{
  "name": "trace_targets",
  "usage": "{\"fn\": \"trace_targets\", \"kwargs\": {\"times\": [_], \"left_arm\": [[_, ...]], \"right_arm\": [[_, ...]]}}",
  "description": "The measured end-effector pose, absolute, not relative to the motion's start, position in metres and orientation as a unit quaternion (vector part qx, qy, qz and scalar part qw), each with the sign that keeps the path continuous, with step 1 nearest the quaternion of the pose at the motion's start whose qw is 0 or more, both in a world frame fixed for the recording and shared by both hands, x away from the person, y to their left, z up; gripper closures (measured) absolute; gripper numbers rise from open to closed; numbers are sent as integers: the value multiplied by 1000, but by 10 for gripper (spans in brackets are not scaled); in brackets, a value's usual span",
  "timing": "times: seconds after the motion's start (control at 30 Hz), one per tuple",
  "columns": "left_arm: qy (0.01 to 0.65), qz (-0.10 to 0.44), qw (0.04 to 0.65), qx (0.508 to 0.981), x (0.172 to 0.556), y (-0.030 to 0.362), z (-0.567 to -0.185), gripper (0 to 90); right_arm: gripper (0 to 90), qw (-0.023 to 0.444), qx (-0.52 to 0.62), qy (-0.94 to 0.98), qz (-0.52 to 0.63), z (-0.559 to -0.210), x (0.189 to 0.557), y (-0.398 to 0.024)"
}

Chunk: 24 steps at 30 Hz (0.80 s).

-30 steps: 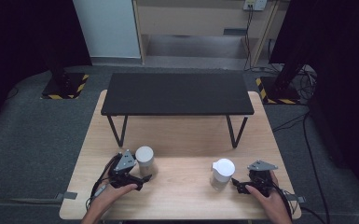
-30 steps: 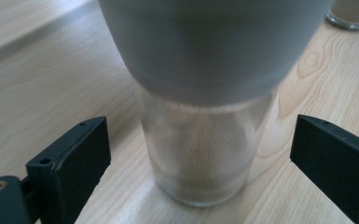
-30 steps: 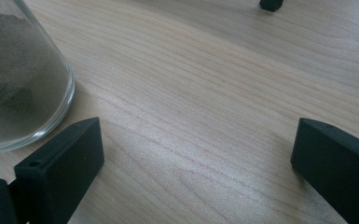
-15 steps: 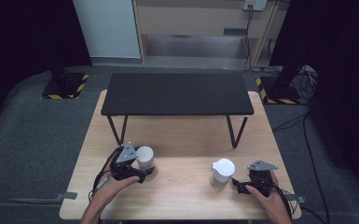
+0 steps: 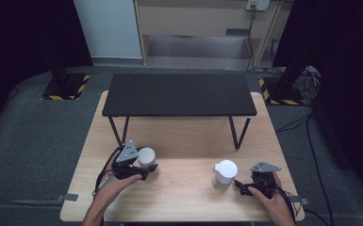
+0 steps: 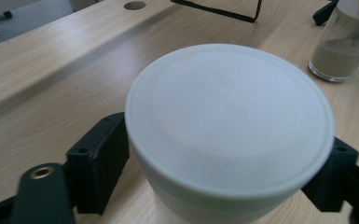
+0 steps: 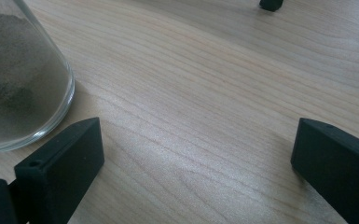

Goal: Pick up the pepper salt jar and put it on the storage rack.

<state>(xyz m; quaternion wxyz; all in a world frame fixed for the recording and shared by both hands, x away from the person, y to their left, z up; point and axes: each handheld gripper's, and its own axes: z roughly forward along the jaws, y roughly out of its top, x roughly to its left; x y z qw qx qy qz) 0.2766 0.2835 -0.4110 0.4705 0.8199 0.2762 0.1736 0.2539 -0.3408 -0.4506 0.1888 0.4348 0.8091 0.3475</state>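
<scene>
White-lidded round plastic jar point(image 6: 228, 135), upright near the wooden table's point(image 5: 188, 197) front left corner, stands squarely between the left gripper's point(image 5: 144, 170) jaws, which have just been closing and now press its sides. Rightward, a clear glass jar with grey powder and white lid point(image 5: 225, 175) stands just left of the right gripper point(image 5: 241, 186), jaws wide open.

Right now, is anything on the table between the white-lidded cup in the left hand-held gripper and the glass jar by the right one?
Nothing: in the high view, only bare wooden table separates the white-lidded cup from the glass jar.
</scene>
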Motion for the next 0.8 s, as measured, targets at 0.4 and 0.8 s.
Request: {"fn": "trace_targets", "kwargs": {"times": [0.4, 0.8], "left_arm": [[266, 173, 477, 820, 276, 285, -415, 329], [237, 162, 488, 825, 280, 288, -404, 331]], "right_arm": [[32, 189, 435, 809, 348, -451, 254, -341], [32, 188, 435, 809, 348, -451, 254, -341]]}}
